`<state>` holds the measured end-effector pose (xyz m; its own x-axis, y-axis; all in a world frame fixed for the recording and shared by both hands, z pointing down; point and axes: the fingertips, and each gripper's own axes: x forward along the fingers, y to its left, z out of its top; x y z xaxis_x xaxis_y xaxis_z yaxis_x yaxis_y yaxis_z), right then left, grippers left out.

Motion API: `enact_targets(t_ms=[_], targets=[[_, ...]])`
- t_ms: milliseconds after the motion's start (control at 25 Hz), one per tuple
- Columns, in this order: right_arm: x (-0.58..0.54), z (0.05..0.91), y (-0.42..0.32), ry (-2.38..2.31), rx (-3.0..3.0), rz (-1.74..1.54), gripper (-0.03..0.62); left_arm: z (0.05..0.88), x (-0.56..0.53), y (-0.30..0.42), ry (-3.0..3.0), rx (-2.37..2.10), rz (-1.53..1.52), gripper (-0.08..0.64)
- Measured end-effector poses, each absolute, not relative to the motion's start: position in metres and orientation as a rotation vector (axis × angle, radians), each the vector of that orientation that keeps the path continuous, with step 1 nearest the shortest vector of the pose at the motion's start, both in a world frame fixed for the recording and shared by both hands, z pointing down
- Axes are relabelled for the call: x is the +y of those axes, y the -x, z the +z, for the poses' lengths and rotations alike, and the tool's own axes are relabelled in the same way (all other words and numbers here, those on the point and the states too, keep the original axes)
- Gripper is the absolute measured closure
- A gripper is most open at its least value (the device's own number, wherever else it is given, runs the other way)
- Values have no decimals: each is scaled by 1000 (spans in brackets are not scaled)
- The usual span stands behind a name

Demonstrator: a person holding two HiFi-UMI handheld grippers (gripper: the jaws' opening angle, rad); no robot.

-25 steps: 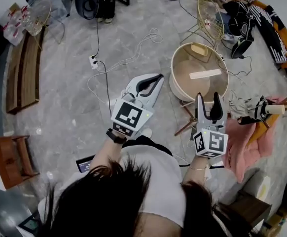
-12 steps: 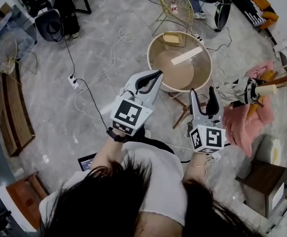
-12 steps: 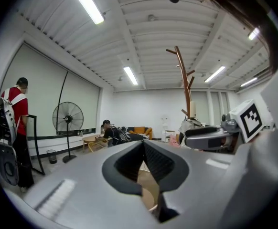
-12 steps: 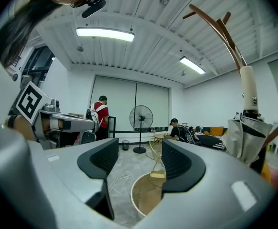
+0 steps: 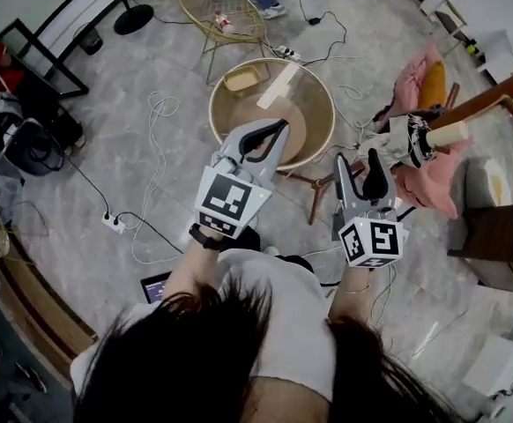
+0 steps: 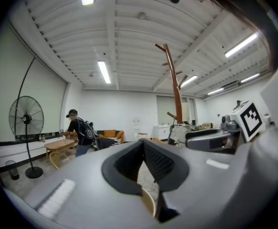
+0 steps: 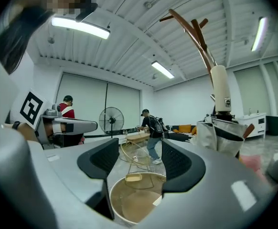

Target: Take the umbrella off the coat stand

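The coat stand (image 5: 494, 100) rises at the right of the head view, its wooden pole tilted across the frame. A round bench (image 5: 211, 113) stands ahead of both claws. The umbrella (image 5: 408, 141) hangs folded on the coat stand, just beyond the right claw (image 7: 140, 147), whose jaws have just been opening and stand apart, empty. The left claw (image 6: 143, 143) is closed tip to tip on nothing.

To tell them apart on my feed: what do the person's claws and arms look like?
The left claw and right claw are grey shells with black ribbed pads, each carrying a white cube of black square markers. Dark watch on the left wrist; white short-sleeved top.
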<state>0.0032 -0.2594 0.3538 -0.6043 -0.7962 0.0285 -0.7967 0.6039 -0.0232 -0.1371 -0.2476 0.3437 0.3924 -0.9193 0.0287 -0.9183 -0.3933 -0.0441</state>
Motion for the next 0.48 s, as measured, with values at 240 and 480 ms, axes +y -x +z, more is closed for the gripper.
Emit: enact_targets(t_ms=[240,480], targets=[[-274,354,-28,-1643,-2670,31,336,347,-287,110,2741,1461,-58,503],[-270,355,-59,-1876,-2510,4,332,351,-299,70,2857,1192,-60,502]])
